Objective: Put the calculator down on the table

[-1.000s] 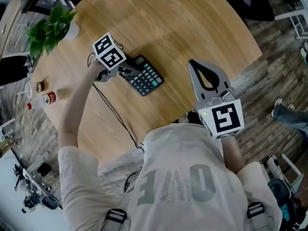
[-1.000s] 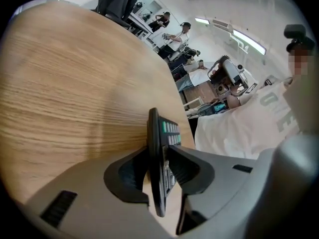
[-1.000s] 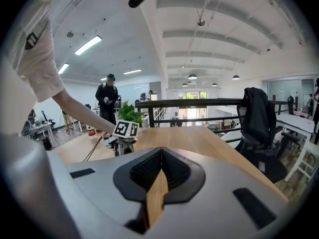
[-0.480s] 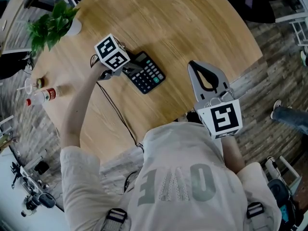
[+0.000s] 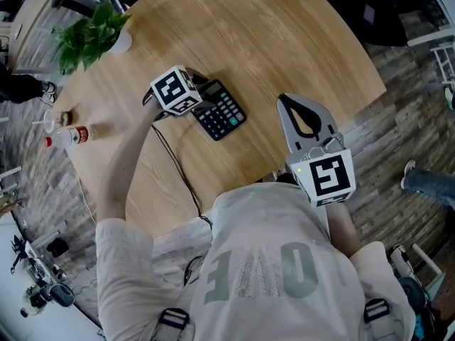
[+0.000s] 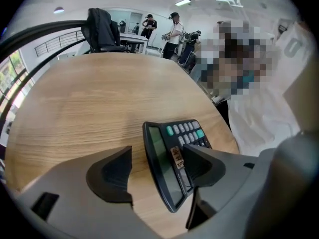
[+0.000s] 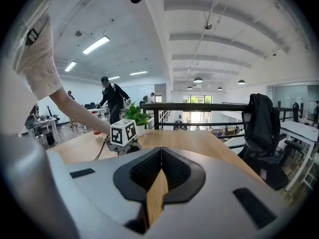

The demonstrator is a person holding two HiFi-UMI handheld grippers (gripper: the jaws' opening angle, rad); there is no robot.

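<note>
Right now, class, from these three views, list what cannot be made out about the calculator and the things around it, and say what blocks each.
- Calculator display: head view, partly hidden under the left gripper, whose opening jaws straddle the calculator.
- Its lower keys: left gripper view, covered by one jaw.
- Key print: too small in both views.
- Bottle label: head view, too small.

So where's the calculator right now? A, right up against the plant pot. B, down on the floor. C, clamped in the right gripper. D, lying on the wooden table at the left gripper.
D: the calculator lies on the table, its display end between the jaws of the left gripper, which are opening.
</note>
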